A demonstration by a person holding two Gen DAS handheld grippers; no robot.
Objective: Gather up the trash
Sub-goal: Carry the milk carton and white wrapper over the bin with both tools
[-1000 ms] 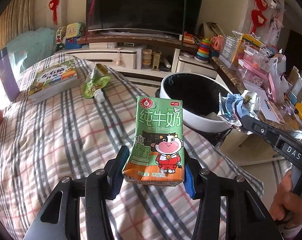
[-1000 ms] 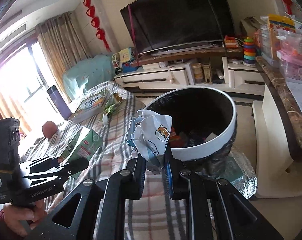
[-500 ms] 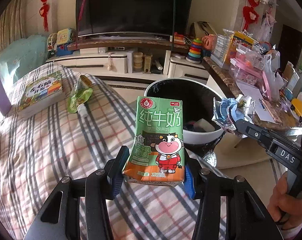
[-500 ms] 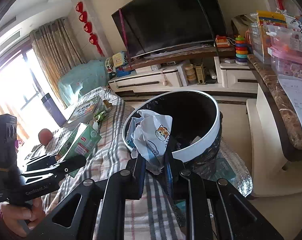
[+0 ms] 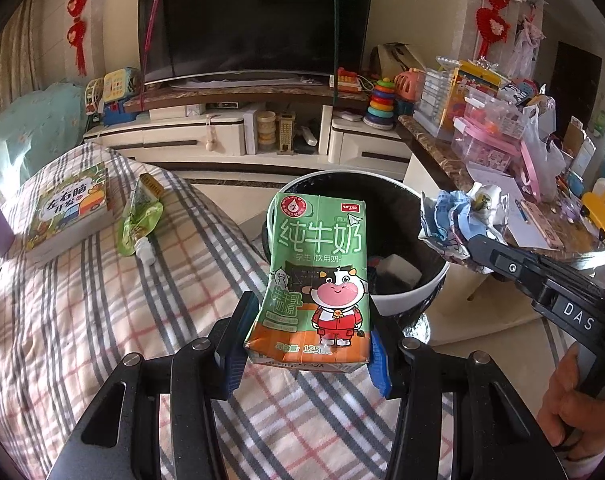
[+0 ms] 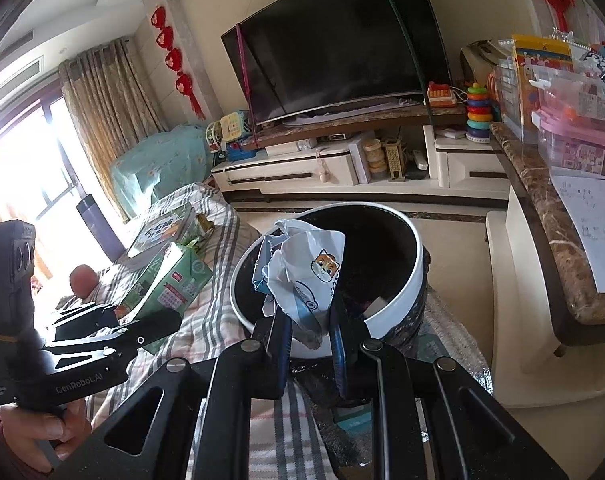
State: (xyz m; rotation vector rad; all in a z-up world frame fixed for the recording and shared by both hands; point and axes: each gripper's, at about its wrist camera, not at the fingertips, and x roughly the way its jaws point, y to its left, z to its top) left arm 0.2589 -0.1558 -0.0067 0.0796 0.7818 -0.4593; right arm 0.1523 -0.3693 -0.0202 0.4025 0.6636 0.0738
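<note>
My left gripper is shut on a green milk carton with a cartoon cow, held upright above the plaid bed just short of the white-rimmed trash bin. My right gripper is shut on a crumpled white and blue wrapper, held over the near rim of the bin. The wrapper also shows in the left wrist view, to the right of the bin. The carton shows in the right wrist view, left of the bin. A green squeeze pouch lies on the bed.
A book lies on the plaid bed cover at the left. The bin holds some trash inside. A marble-topped counter with papers and toy boxes runs along the right. A TV stand with a TV stands behind.
Both grippers have moved forward toward the bin with their loads. The bin now sits closer and lower in both views; the wrapper is over its near rim.
</note>
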